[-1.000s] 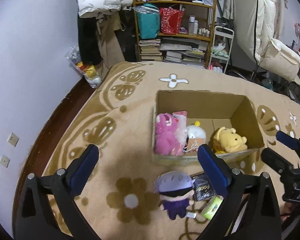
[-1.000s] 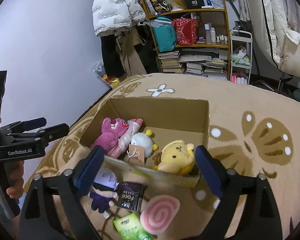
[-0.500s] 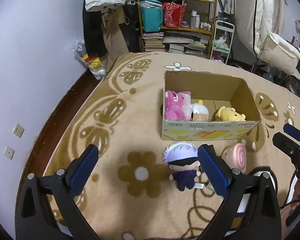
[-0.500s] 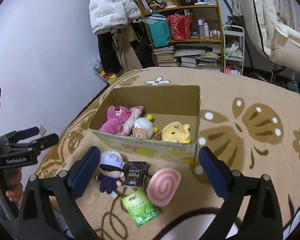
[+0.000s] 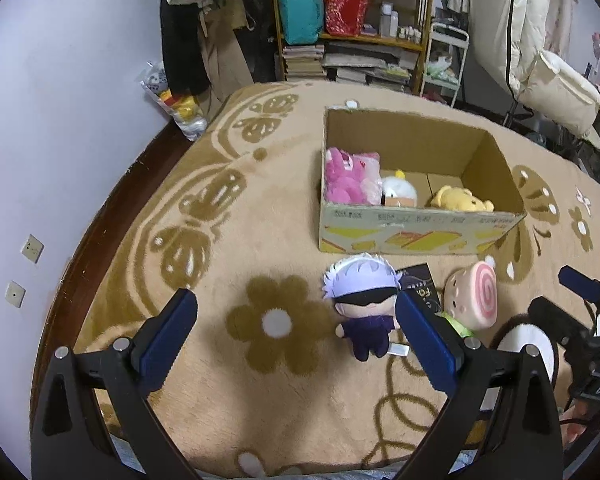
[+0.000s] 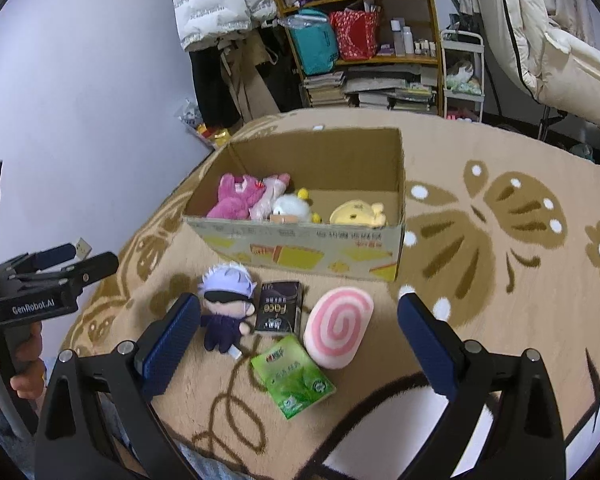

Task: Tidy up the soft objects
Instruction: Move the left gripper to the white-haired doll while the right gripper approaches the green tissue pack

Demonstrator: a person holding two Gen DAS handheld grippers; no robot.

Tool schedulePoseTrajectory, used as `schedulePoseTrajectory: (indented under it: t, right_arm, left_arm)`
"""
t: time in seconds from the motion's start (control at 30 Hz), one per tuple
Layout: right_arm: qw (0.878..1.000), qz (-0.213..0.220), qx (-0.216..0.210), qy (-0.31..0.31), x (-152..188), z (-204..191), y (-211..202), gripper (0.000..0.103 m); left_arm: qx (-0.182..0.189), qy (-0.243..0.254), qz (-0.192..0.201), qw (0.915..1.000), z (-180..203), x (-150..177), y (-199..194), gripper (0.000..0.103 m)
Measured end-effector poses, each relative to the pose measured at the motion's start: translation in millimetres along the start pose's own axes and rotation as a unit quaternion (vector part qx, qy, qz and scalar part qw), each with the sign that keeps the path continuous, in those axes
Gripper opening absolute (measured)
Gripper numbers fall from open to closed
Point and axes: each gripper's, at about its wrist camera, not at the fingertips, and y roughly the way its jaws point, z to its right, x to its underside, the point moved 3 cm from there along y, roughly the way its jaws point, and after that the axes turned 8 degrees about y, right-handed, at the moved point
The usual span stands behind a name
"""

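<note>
Beige flowered carpet (image 5: pixel 260 216) carries a cardboard box (image 6: pixel 312 248) already holding three plushies; the white-haired doll (image 6: pixel 226 304) and pink swirl cushion (image 6: pixel 338 326) lie just before it, both tools (image 5: pixel 296 332) (image 6: pixel 300 340) wide, empty.

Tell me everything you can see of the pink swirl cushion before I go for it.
The pink swirl cushion is a soft, plush-looking oval pad, pale pink with a darker pink spiral on its face and a cream side edge. It lies tilted on the carpet in front of the cardboard box, apart from it. Its lower edge meets the green packet; the black packet lies just beside it. No claw touches it.
</note>
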Motion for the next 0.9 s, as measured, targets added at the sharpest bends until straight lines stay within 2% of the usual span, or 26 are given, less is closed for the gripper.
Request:
schedulePoseTrajectory:
  t: [0.4,0.57,0.9]
  right_arm:
    - [0.996,-0.084,0.010,0.000,29.0,1.1,46.3,0.103]
    - [0.993,-0.113,0.008,0.013,36.8,4.4,62.5,0.103]
    - [0.988,-0.156,0.018,0.012,46.0,6.4,93.3,0.103]
  left_arm:
    - [0.021,0.027,-0.060,0.9976,21.3,5.0,36.3,0.099]
    - [0.022,0.040,-0.100,0.9939,28.7,8.2,54.6,0.099]
    - [0.036,0.051,-0.134,0.9891,36.5,5.2,85.2,0.099]
